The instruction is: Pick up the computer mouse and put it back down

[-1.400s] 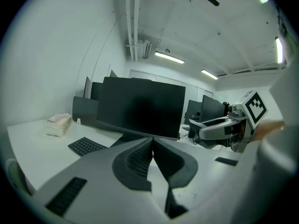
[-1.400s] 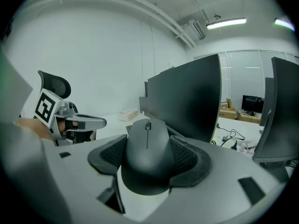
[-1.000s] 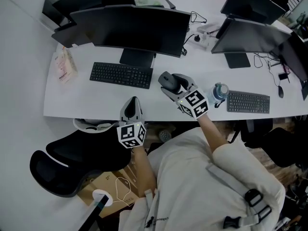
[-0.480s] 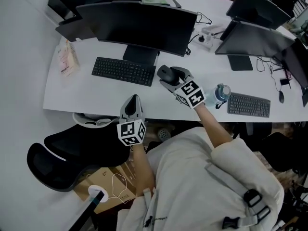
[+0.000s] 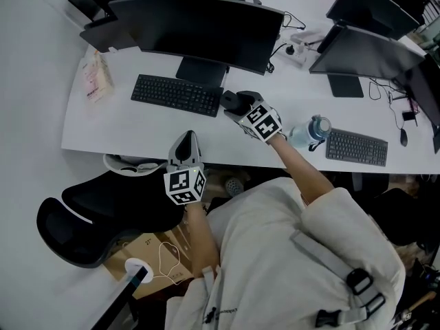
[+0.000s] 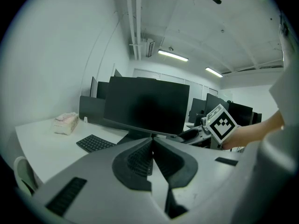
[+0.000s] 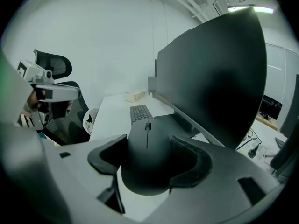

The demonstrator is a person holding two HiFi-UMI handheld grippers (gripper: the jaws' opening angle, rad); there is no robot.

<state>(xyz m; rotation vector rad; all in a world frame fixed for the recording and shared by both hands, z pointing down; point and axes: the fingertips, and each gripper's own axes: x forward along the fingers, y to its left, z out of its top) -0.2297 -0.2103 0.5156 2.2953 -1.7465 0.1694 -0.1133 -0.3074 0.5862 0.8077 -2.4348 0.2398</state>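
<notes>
A black computer mouse sits between the jaws of my right gripper, just right of the black keyboard and in front of the monitor stand. In the right gripper view both pads press the sides of the mouse, so my right gripper is shut on it. The mouse hangs low over the white desk; whether it touches the desk I cannot tell. My left gripper hovers at the desk's front edge, shut with nothing in it.
A wide black monitor stands behind the keyboard. A water bottle and a second keyboard lie to the right, more monitors behind them. A tissue pack is at the far left. A black office chair stands below the desk edge.
My right gripper has carried the mouse down and to the left, closer to the keyboard and monitor stand. The left gripper has stayed in place.
</notes>
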